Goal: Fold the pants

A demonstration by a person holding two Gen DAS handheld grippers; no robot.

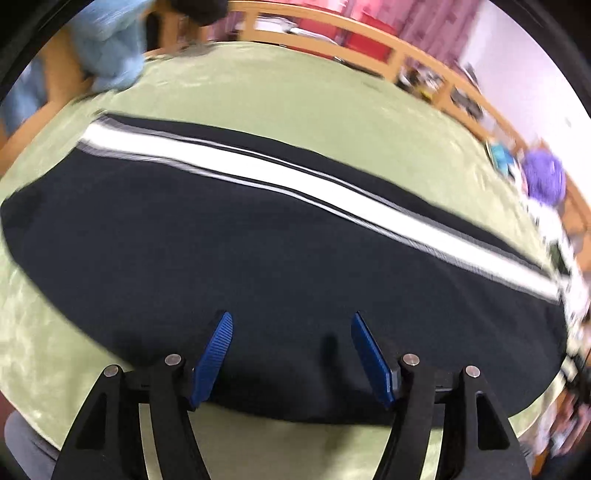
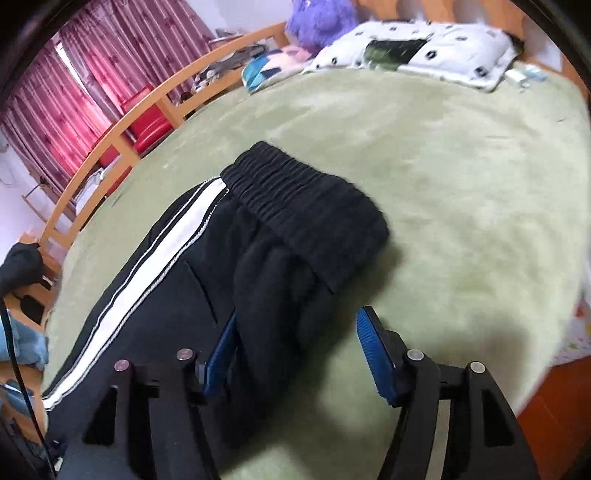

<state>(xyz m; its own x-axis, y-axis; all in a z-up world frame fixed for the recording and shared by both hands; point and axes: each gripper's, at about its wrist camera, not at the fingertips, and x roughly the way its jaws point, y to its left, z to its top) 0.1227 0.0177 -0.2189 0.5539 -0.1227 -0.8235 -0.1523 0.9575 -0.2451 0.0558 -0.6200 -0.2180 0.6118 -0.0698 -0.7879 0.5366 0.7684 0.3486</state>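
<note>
Black pants [image 1: 221,258] with a white side stripe [image 1: 295,184] lie stretched flat across the green blanket [image 1: 295,96]. My left gripper [image 1: 291,317] hovers open over their near edge, with nothing pinched between its blue pads [image 1: 214,354]. In the right wrist view the ribbed waistband [image 2: 306,210] lies folded over at the top end of the pants [image 2: 147,295]. My right gripper [image 2: 297,314] stands open there; a raised fold of black cloth runs between the fingers, hiding part of the left pad. The right pad [image 2: 373,350] is clear of the cloth, over the blanket.
A white patterned pillow [image 2: 424,48] and a purple plush [image 2: 317,18] lie at the head of the bed. A wooden rail [image 2: 122,125] runs along the far side, with red curtains [image 2: 74,74] behind. Light blue cloth [image 1: 110,48] sits at the foot. The bed's edge drops off at right [image 2: 554,362].
</note>
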